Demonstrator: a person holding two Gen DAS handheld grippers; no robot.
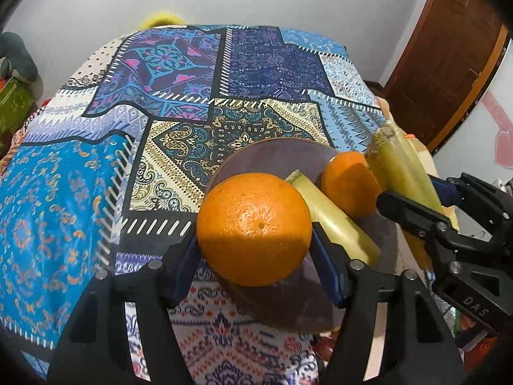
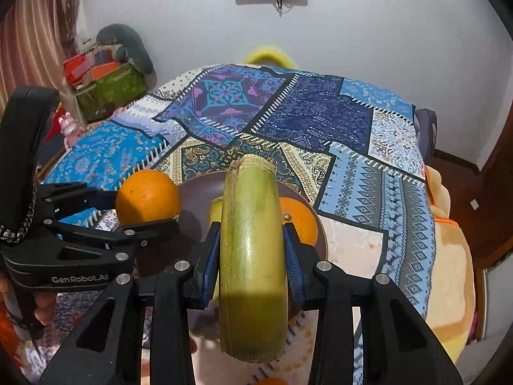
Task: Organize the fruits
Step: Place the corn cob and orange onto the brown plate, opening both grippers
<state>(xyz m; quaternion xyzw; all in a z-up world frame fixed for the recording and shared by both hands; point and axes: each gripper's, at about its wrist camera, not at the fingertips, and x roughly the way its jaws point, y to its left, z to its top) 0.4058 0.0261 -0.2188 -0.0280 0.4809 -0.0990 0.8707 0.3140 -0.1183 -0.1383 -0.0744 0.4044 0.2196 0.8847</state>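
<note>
My left gripper (image 1: 255,240) is shut on a large orange (image 1: 253,227), held just above the near edge of a brown plate (image 1: 282,157). On the plate lie a second orange (image 1: 349,183) and a short yellow-green cane piece (image 1: 333,221). My right gripper (image 2: 251,234) is shut on a longer green cane piece (image 2: 251,250), held over the plate (image 2: 198,189) with the plated orange (image 2: 298,221) behind it. The left gripper (image 2: 138,208) with its orange (image 2: 147,197) shows at the left of the right wrist view. The right gripper (image 1: 413,189) shows at the right of the left wrist view.
A blue patterned patchwork cloth (image 1: 160,112) covers the surface. A green box of clutter (image 2: 109,89) stands off its far left corner, and an orange cushion (image 2: 455,256) lies at the right. A brown wooden door (image 1: 449,64) is beyond on the right.
</note>
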